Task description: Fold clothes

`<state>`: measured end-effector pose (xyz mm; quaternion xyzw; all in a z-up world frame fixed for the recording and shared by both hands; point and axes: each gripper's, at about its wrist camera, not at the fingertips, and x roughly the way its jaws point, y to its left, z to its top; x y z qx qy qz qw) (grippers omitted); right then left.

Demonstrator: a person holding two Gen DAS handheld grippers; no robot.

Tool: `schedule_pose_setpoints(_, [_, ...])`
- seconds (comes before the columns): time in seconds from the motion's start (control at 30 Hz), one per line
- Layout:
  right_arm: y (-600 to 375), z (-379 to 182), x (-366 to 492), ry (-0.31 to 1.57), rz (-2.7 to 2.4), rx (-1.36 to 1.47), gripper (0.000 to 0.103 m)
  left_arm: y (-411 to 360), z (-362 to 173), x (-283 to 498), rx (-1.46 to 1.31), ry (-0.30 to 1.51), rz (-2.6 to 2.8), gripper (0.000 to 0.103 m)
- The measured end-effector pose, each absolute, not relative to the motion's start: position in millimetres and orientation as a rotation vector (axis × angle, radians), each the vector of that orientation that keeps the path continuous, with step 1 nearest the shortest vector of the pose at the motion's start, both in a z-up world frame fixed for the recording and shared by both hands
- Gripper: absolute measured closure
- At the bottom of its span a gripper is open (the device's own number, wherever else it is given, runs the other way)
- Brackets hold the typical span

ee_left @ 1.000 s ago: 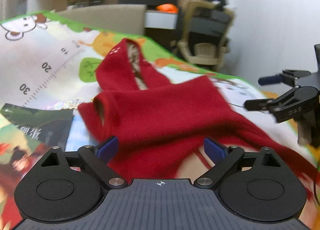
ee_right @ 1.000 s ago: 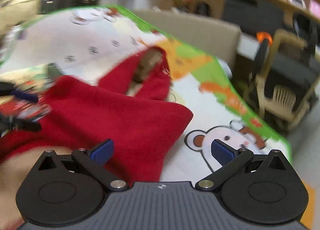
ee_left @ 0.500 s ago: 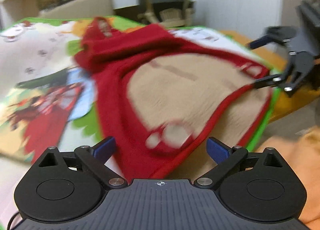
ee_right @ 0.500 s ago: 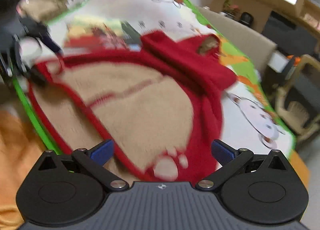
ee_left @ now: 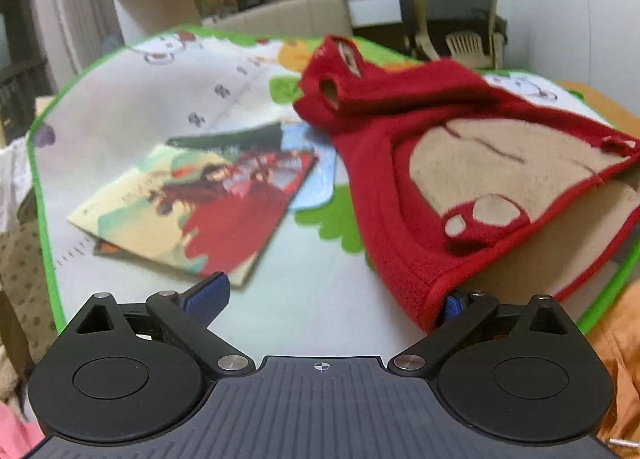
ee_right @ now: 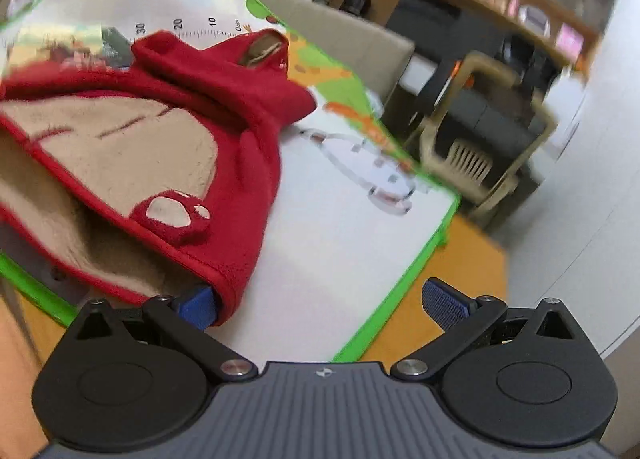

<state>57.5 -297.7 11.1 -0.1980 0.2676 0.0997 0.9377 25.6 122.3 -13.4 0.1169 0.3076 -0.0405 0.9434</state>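
Red fleece garment lies at the mat's near edge, hem overhanging (tan lining up). My left tongs and right tongs are spread, hem corners touching inner pads. Book lies left; bare mat right.

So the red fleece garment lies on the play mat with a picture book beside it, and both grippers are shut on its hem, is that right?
Not quite: both grippers are open. The left gripper and right gripper each have only one finger at the red fleece garment's hem, as both wrist views show. The picture book does lie beside it on the play mat.
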Motion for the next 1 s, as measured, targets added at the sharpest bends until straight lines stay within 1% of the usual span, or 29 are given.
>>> schedule_pose_setpoints(0.1, [-309, 40, 77, 0.551, 0.256, -0.300, 0.000, 130, 9, 50, 0.184, 0.628, -0.100, 0.000])
schedule_pose_setpoints(0.17, [-309, 63, 108, 0.518, 0.271, -0.308, 0.000, 132, 27, 73, 0.163, 0.618, -0.106, 0.000])
schedule_pose_setpoints(0.27, [-302, 77, 172, 0.517, 0.269, -0.313, 0.000, 134, 39, 131, 0.167, 0.608, -0.083, 0.000])
schedule_pose_setpoints(0.33, [-294, 70, 221, 0.573, 0.267, -0.294, 0.000, 141, 34, 175, 0.098, 0.645, -0.025, 0.000])
schedule_pose_setpoints(0.4, [-288, 49, 267, 0.678, 0.260, -0.256, 0.000, 147, 17, 214, 0.004, 0.715, 0.027, 0.000])
schedule_pose_setpoints(0.5, [-279, 11, 306, 0.804, 0.239, -0.205, 0.000, 142, -13, 237, 0.003, 0.800, 0.037, 0.000])
schedule_pose_setpoints(0.57, [-284, 1, 305, 0.804, 0.257, -0.160, 0.000, 143, -20, 237, -0.004, 0.809, 0.015, 0.000])
schedule_pose_setpoints(0.67, [-293, -1, 298, 0.788, 0.276, -0.142, 0.000, 158, -14, 227, -0.057, 0.780, -0.029, 0.000])
schedule_pose_setpoints(0.8, [-311, 18, 279, 0.717, 0.324, -0.043, 0.000, 177, 8, 196, -0.158, 0.672, -0.128, 0.000])
schedule_pose_setpoints(0.87, [-324, 31, 267, 0.666, 0.376, 0.036, 0.000, 179, 16, 180, -0.128, 0.635, -0.156, 0.000])
schedule_pose_setpoints(0.93, [-332, 41, 261, 0.642, 0.427, 0.113, 0.000, 177, 19, 174, -0.068, 0.651, -0.154, 0.000])
schedule_pose_setpoints(1.0, [-329, 44, 264, 0.663, 0.426, 0.143, 0.000, 176, 18, 175, -0.046, 0.703, -0.165, 0.000])
